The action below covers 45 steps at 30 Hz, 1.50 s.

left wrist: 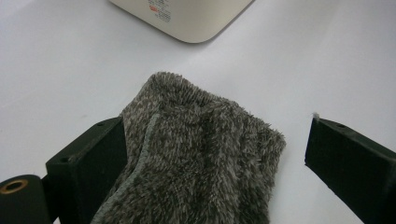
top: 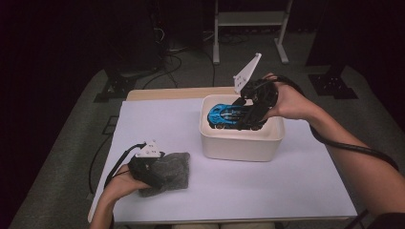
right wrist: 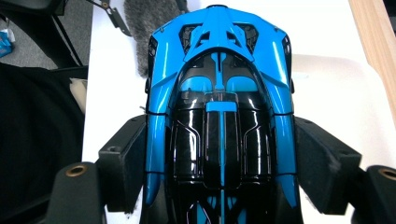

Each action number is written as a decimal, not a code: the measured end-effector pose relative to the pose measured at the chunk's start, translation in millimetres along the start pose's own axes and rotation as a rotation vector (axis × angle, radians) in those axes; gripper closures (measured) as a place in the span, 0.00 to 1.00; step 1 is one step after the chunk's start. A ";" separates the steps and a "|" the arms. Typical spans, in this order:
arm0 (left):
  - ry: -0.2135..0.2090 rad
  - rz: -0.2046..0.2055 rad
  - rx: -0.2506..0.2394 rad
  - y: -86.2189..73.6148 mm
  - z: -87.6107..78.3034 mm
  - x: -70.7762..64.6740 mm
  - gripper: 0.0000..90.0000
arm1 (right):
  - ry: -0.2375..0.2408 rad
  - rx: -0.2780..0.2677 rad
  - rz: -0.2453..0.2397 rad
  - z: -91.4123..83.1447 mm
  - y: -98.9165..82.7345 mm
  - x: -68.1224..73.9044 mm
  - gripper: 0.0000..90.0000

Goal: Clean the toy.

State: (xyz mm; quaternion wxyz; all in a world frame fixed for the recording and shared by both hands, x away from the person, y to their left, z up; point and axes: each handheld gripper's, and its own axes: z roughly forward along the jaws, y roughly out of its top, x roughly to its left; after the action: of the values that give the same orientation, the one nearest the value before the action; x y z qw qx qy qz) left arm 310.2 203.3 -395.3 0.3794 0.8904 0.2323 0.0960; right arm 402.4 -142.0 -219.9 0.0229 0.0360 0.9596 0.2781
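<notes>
A blue and black toy car hangs over the inside of a white bin at the table's middle right. My right gripper is shut on it, and in the right gripper view its pads press both sides of the car. A grey fuzzy cloth lies at the front left. My left gripper rests over it, open. In the left gripper view the cloth lies between the jaws, against the left one and apart from the right one.
The table has a white cover, with a wooden edge at the back. The bin's corner stands just beyond the cloth. A metal stand and cables sit on the dark floor behind the table.
</notes>
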 end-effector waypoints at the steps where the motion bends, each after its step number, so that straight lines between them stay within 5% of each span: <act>1: 0.001 -0.003 -0.003 0.0 0.1 -0.3 0.06 | 0.001 0.000 0.005 0.7 -1.1 -2.5 0.28; 25: 0.010 -0.008 -0.002 -2.0 -2.1 -0.4 0.06 | 0.018 0.006 0.056 34.7 -20.4 -33.2 0.28; 45: 0.011 0.000 0.002 -0.6 -1.2 0.7 0.06 | 0.043 0.030 0.093 66.8 -41.5 -44.4 0.28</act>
State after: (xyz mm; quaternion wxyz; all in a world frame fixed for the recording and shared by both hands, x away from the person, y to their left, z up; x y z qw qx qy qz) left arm 310.1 204.8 -394.9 0.3772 0.8904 0.2341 0.1005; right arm 448.6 -145.1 -297.5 -0.0112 0.0747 0.9612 0.2654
